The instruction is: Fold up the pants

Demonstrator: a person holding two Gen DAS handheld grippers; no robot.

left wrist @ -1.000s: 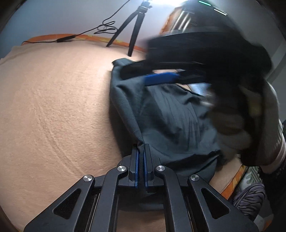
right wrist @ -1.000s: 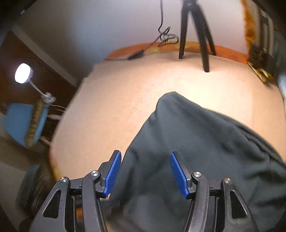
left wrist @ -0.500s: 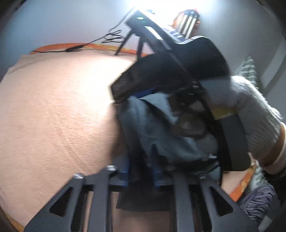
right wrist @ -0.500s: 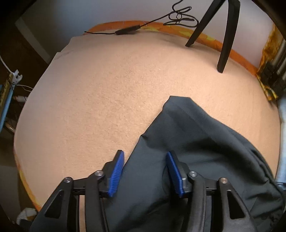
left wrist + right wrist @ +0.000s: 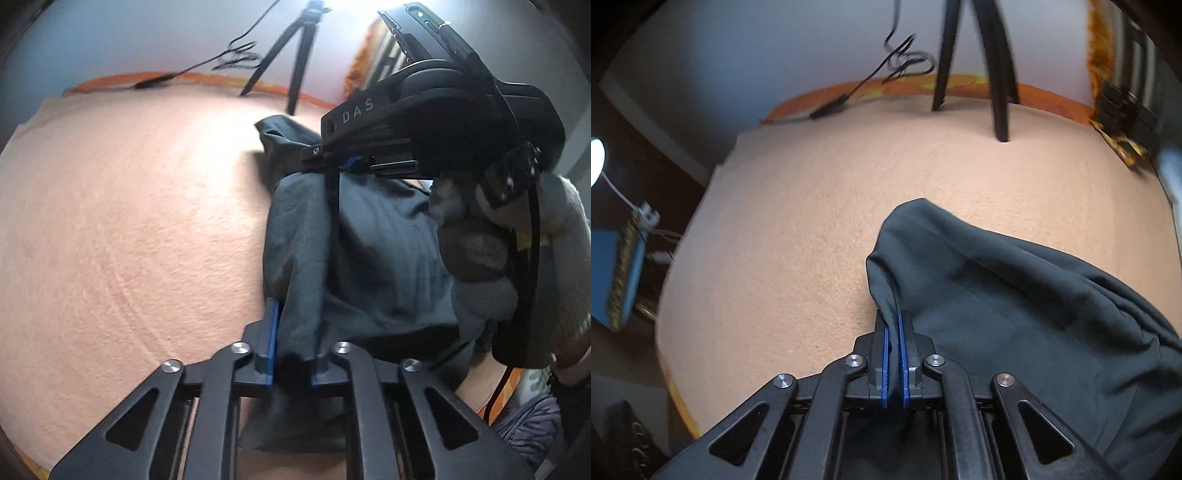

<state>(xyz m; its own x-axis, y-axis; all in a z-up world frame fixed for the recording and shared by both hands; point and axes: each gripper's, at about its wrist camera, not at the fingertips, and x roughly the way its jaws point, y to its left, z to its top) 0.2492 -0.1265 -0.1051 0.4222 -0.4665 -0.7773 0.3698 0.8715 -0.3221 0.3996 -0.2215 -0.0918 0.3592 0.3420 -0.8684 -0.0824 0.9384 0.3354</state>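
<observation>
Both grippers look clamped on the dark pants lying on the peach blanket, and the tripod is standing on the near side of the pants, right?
Not quite: the tripod stands on the far side of the pants, near the wall, as the right wrist view shows. The rest holds: right gripper shut on the pants, left gripper closing with fabric between its jaws, on the peach blanket.

Strong light is flooding in from the top of the left wrist view, blowing out the wall behind the tripod (image 5: 291, 55) into white glare. The peach blanket (image 5: 129, 221) is glowing warm and evenly lit, while the pants (image 5: 369, 258) are casting a soft shadow along their left edge. Motion blur is smearing the blanket's texture and the gloved hand (image 5: 498, 258). In the right wrist view a small lamp (image 5: 596, 162) is shining at the left rim. Fisheye distortion is bending both pictures, and dark vignetting is closing their corners.
</observation>
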